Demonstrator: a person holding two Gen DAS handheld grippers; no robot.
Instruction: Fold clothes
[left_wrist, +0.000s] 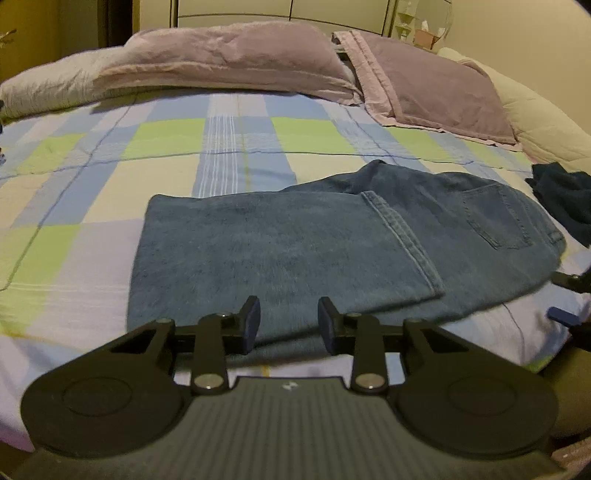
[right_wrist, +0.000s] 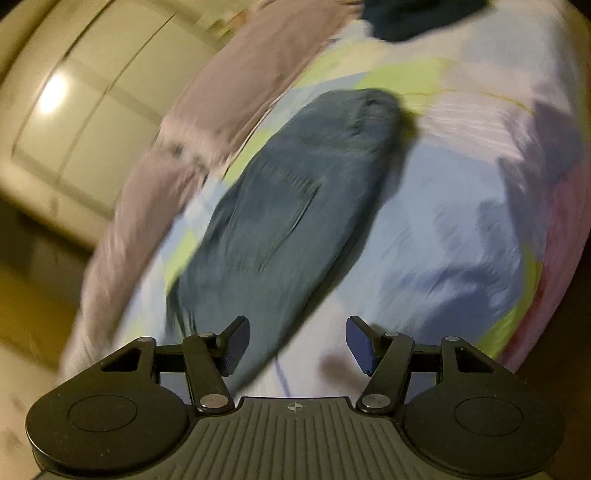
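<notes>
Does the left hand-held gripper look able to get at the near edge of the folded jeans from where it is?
Probably yes. The left hand-held gripper sits right at the near edge of the jeans, jaws open with denim showing between them and nothing lying on that edge. The dark garment lies well off to the side.

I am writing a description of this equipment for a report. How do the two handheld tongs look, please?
Both look alike. The left tongs and the right tongs have black linkage arms with silver pivot pins, and dark blue textured pads on the fingertips. Behind them sits a grey ribbed body between two round black discs, with a small round mark at its centre. No cable, sleeve or hand is in view.
</notes>
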